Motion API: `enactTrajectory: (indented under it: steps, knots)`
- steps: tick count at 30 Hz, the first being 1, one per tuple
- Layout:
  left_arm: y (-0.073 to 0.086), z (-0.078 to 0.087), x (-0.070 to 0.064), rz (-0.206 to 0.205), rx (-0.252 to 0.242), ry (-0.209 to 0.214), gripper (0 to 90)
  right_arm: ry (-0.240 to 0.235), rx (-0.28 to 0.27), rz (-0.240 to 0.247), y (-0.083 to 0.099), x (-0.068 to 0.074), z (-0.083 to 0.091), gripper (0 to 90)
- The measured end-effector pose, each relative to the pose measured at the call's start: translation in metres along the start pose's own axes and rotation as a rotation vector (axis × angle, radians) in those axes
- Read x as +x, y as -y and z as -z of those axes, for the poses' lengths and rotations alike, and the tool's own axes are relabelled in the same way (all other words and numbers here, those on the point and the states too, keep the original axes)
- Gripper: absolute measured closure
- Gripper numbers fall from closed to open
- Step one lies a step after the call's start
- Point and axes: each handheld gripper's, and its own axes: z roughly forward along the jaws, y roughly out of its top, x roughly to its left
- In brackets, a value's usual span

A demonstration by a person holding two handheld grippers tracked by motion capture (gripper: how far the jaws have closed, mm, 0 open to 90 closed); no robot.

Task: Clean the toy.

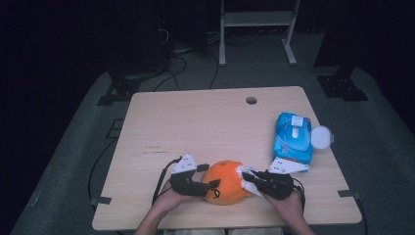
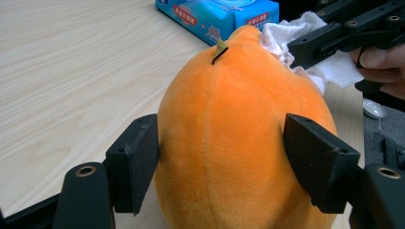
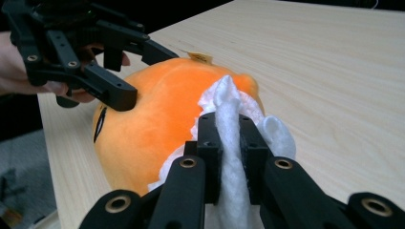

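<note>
An orange plush toy (image 1: 226, 183) lies near the table's front edge. My left gripper (image 1: 207, 177) is shut on it from the left. In the left gripper view its pads (image 2: 136, 162) press both sides of the plush (image 2: 229, 119). My right gripper (image 1: 253, 179) comes from the right, shut on a white wipe (image 1: 244, 173). The wipe (image 3: 228, 138) stands pinched between the jaws of my right gripper (image 3: 229, 143) and rests against the plush (image 3: 153, 119). The left gripper view also has the wipe (image 2: 296, 33) at the toy's far end.
A blue pack of wet wipes (image 1: 292, 139) lies at the right of the wooden table (image 1: 205, 122), its round white lid (image 1: 321, 137) open toward the edge. A cable hole (image 1: 251, 100) sits near the far edge. Cables and a frame stand on the floor beyond.
</note>
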Motion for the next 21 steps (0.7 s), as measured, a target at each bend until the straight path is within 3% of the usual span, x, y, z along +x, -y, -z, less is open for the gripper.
enactTrajectory:
  steps: [1,10,13,16,19,20,21]
  knots:
    - [0.000,0.000,-0.001,-0.001,-0.001,-0.001,29.3,0.001,0.000,-0.027,0.002,-0.003,0.000,81.9]
    - [0.000,0.000,-0.002,-0.005,0.003,0.000,29.0,0.033,0.020,-0.095,0.008,-0.014,-0.001,81.9]
    - [-0.001,-0.001,-0.006,-0.028,0.011,0.009,28.8,0.001,-0.016,-0.136,0.009,-0.015,-0.001,81.8]
    - [-0.002,-0.002,-0.012,-0.051,0.011,0.014,28.8,-0.034,-0.087,-0.089,-0.003,-0.003,0.005,81.7]
    - [-0.004,-0.004,-0.017,-0.076,0.009,0.035,28.9,-0.058,-0.119,-0.060,-0.010,0.003,0.009,81.6]
    - [-0.005,-0.006,-0.021,-0.094,0.009,0.040,29.0,-0.065,-0.132,-0.019,-0.016,0.010,0.010,81.4]
    - [-0.006,-0.007,-0.025,-0.113,0.011,0.049,29.0,-0.065,-0.132,-0.019,-0.016,0.010,0.010,81.4]
